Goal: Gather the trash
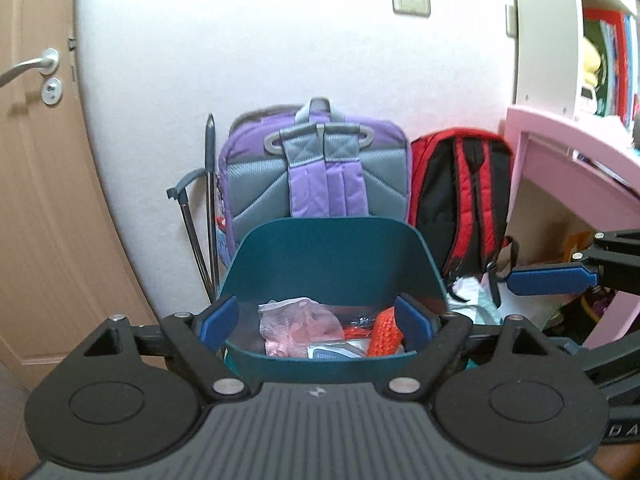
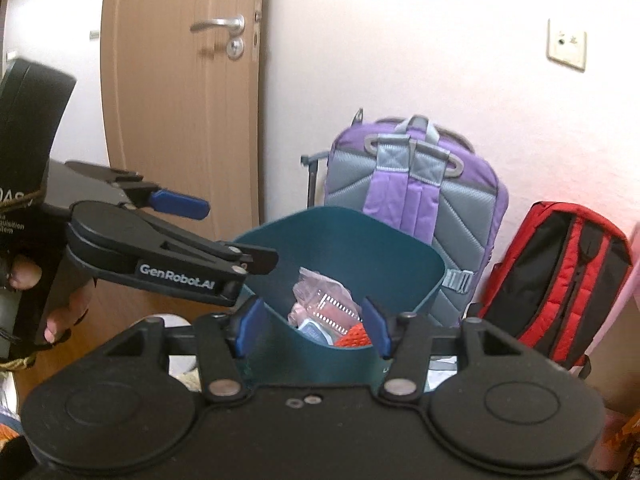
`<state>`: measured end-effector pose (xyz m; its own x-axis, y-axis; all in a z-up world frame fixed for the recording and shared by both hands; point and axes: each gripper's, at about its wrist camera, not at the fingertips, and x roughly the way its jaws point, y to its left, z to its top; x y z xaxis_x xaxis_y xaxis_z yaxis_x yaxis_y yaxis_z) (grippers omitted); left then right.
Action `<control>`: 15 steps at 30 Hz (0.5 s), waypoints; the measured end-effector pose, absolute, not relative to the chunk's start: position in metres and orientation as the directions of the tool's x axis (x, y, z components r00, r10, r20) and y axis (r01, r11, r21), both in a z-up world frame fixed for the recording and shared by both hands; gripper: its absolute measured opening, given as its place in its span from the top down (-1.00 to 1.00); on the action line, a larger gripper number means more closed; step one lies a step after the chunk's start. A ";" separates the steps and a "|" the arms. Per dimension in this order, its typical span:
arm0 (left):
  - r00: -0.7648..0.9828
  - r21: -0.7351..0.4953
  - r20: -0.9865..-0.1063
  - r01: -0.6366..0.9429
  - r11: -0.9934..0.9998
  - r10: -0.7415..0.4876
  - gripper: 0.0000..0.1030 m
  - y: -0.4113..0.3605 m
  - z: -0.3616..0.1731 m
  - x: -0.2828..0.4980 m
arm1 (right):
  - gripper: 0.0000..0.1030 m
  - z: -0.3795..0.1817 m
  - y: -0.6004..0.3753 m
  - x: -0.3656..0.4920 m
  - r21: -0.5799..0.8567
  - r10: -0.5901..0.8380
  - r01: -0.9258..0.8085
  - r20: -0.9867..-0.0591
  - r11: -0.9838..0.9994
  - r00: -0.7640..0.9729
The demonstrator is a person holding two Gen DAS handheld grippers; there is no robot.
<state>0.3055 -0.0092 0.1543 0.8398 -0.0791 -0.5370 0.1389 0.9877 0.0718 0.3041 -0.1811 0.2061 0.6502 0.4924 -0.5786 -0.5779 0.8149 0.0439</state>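
Observation:
A teal trash bin (image 1: 328,252) stands on the floor before two backpacks; it also shows in the right wrist view (image 2: 352,240). Inside lie a crumpled pink plastic bag (image 1: 296,322), an orange knitted piece (image 1: 386,332) and a pale packet (image 1: 332,350). My left gripper (image 1: 316,322) is open, its blue pads either side of the bin's near rim, holding nothing. My right gripper (image 2: 312,326) is open just above the near rim, empty. One of the right gripper's blue fingers (image 1: 552,278) shows at the right in the left wrist view. The left gripper (image 2: 180,236) shows from the side in the right wrist view.
A purple-grey backpack (image 1: 316,168) and a red-black backpack (image 1: 464,200) lean on the white wall behind the bin. A wooden door (image 1: 36,200) is at left. A pink desk (image 1: 576,152) with clutter beneath is at right. A folded black stand (image 1: 200,220) leans by the wall.

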 end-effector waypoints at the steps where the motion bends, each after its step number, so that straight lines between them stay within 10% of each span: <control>1: 0.844 0.066 -0.529 0.140 0.988 -0.084 -0.66 -0.009 0.157 0.298 | -0.05 0.209 -0.184 0.299 0.046 0.493 -0.574 -0.569 0.818 0.658; 15: 0.904 0.009 -0.414 0.116 0.993 -0.101 -0.90 0.003 0.176 0.202 | -0.08 0.238 -0.212 0.217 0.110 0.533 -0.537 -0.392 0.837 0.750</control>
